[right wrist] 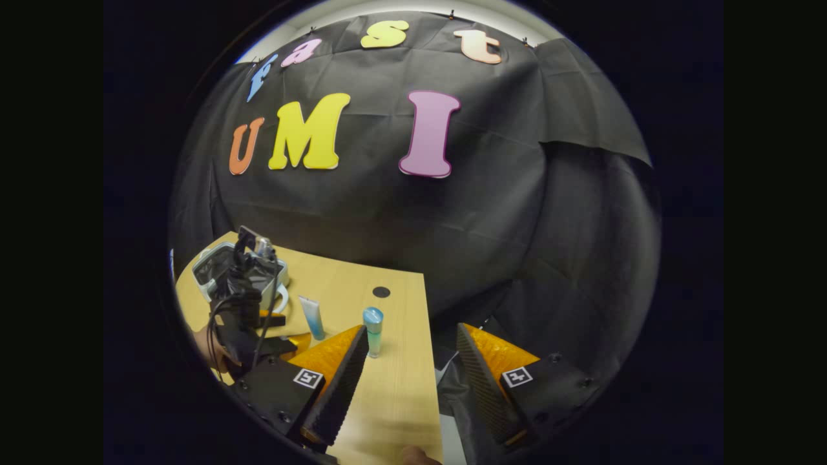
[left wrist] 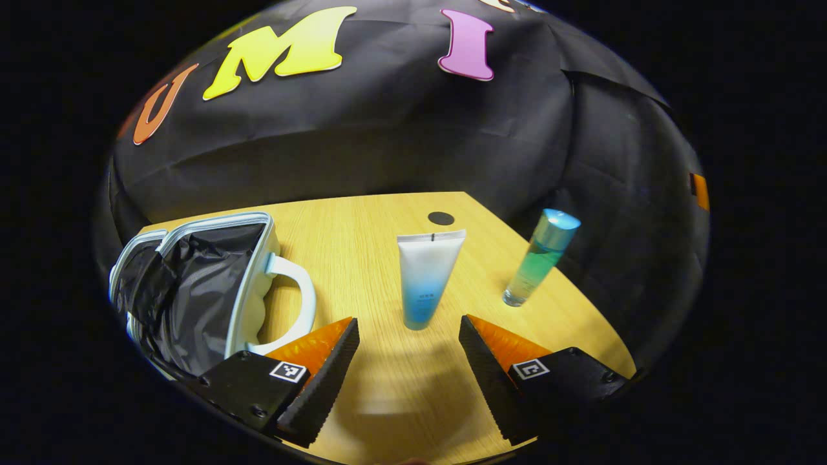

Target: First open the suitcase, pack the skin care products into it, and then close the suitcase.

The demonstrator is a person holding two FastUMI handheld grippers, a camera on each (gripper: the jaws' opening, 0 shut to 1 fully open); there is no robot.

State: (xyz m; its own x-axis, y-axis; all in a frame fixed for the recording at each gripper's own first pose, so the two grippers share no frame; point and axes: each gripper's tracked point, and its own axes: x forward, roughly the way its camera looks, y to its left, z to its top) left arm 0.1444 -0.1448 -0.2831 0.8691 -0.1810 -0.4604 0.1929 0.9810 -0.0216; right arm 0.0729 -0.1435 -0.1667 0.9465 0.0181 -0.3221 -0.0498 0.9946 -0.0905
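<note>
A small white suitcase point(left wrist: 207, 290) lies open at the table's left, its dark lining showing and its handle turned toward the middle. A white-and-blue tube point(left wrist: 425, 278) stands cap-down just ahead of my left gripper point(left wrist: 408, 336), which is open and holds nothing. A green bottle with a blue cap point(left wrist: 540, 257) stands upright to the tube's right. In the right gripper view, my right gripper point(right wrist: 412, 345) is open over the table's right edge, with the bottle point(right wrist: 373, 330) near its left finger. The tube point(right wrist: 311, 316), the suitcase point(right wrist: 223, 271) and the other gripper point(right wrist: 249, 323) sit farther left.
The wooden table point(left wrist: 387, 387) has a black round spot point(left wrist: 440, 218) near its far edge. Black cloth walls close the booth behind and to the right. The table's right edge point(right wrist: 429, 374) runs between my right gripper's fingers, with dark floor beyond it.
</note>
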